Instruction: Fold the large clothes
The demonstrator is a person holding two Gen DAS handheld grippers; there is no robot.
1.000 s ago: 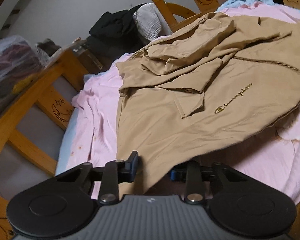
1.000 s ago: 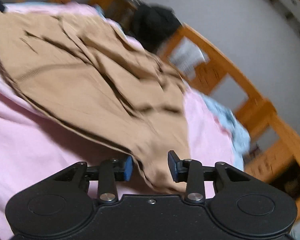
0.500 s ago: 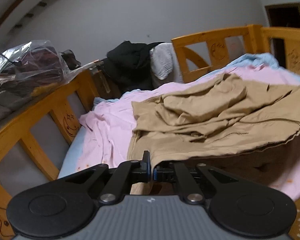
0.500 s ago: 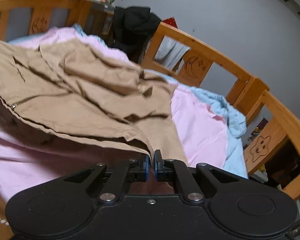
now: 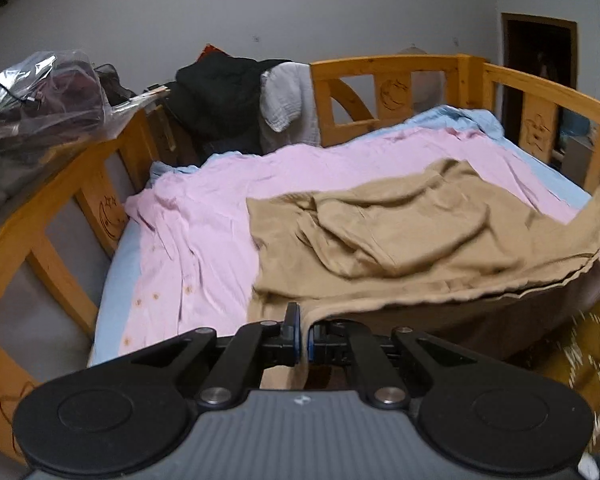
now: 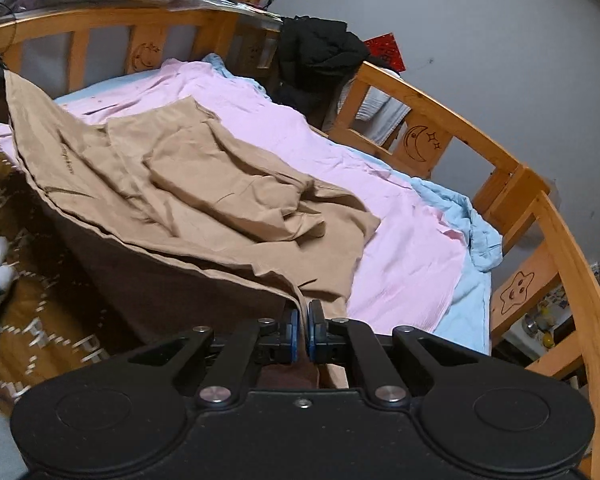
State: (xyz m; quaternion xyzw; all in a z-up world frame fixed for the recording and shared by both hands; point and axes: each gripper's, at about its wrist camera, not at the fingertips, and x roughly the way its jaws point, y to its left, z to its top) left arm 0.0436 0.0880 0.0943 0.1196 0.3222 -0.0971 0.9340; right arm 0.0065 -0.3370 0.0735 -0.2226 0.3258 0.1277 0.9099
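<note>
Since a second ago both sets of fingers have come together on the tan jacket's hem, and that edge now hangs lifted off the bed. At 9 o'clock in the left wrist view stands the wooden bed rail [image 5: 100, 184]; the pink sheet [image 5: 204, 232] spreads toward 12. The left gripper [image 5: 304, 330] is clamped on the tan jacket [image 5: 400, 240] at 6 o'clock. The right gripper [image 6: 303, 330] likewise pinches the jacket's other corner [image 6: 204, 184], whose bulk lies crumpled toward 11 o'clock on the sheet.
</note>
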